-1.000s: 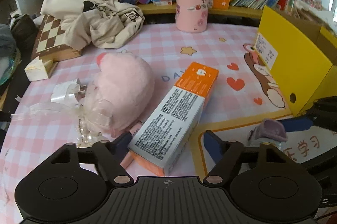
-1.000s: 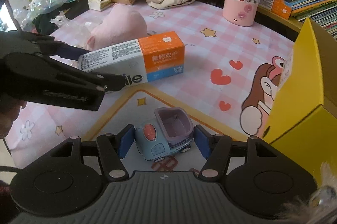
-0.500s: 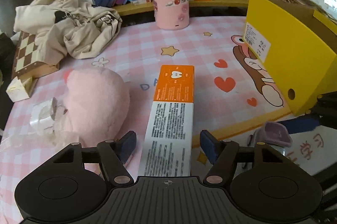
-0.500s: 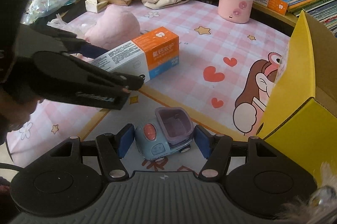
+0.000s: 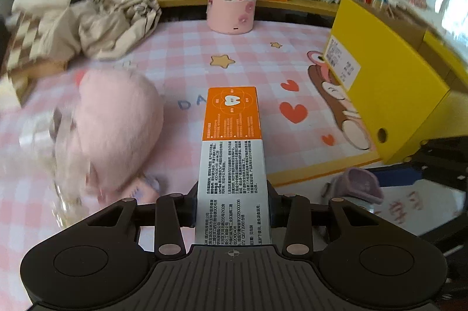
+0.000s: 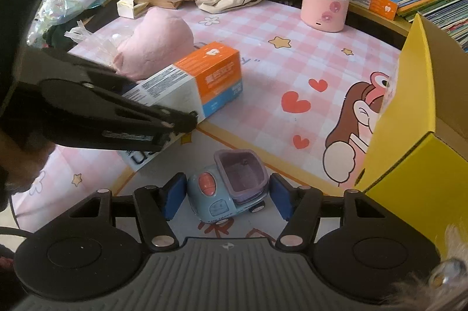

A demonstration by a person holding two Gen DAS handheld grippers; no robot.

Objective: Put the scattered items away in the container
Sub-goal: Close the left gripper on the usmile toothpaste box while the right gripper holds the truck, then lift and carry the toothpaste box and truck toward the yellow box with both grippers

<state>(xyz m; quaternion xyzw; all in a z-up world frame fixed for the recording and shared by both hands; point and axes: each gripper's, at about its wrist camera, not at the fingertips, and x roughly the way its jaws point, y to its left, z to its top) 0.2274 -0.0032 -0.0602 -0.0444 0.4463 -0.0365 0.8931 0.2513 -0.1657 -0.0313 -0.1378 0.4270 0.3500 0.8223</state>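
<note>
Item: toothpaste box (image 5: 232,153), orange at its far end, white with print at its near end, lying on the pink checked mat (image 5: 181,59).
Left tongs: our left gripper (image 5: 232,201) has just been closing; its jaws now press both long sides of the box at the near end.
Long axis: the box runs straight away from our left tongs, in line with the fingers, so we judge the hold to be far off centre and the orange end likely to droop when lifted.
Second item: toy truck (image 6: 231,188), blue with a lilac tub, between the fingers of our right gripper (image 6: 226,195).
Right tongs: jaws apart, blue pads (image 6: 175,195) close on either side of the truck, with a sliver of mat visible at each flank; we read no clamp yet.
Container: yellow box (image 5: 389,94) to the right, far from the toothpaste box and just beside the truck; our right hand is the nearer.
Left view only: the printed top face and the pads hidden behind the box's sides.
Right view only: the box's blue side face, our left tongs from outside, and the container's open brown interior (image 6: 450,77).
Also scattered: pink plush (image 5: 117,127), left of the toothpaste box.
</note>
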